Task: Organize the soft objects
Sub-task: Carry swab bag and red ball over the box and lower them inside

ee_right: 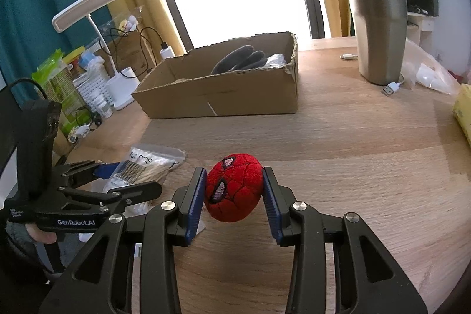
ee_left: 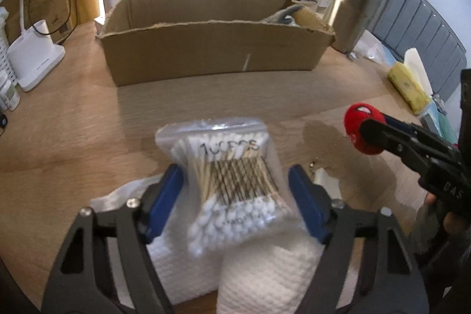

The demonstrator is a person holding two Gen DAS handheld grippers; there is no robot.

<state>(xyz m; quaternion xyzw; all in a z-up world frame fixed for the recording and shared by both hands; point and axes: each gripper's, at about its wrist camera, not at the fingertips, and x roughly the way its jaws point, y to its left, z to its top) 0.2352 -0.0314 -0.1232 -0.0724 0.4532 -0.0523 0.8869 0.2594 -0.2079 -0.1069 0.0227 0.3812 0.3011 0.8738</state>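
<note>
My left gripper (ee_left: 235,193) is open with its blue pads on either side of a clear bag of cotton swabs (ee_left: 229,175); the pads stand a little apart from the bag. The bag lies on white textured cloths (ee_left: 265,272) on the wooden table. My right gripper (ee_right: 234,196) is shut on a red plush Spider-Man ball (ee_right: 235,186) and holds it just above the table. The ball also shows in the left wrist view (ee_left: 363,127). An open cardboard box (ee_right: 223,90) at the back holds a grey glove (ee_right: 238,59).
A steel travel mug (ee_right: 378,28) and a USB cable (ee_right: 391,87) stand right of the box. A white desk lamp (ee_right: 123,90), bottles and a basket crowd the left edge. A yellow tissue pack (ee_left: 407,84) lies at the right.
</note>
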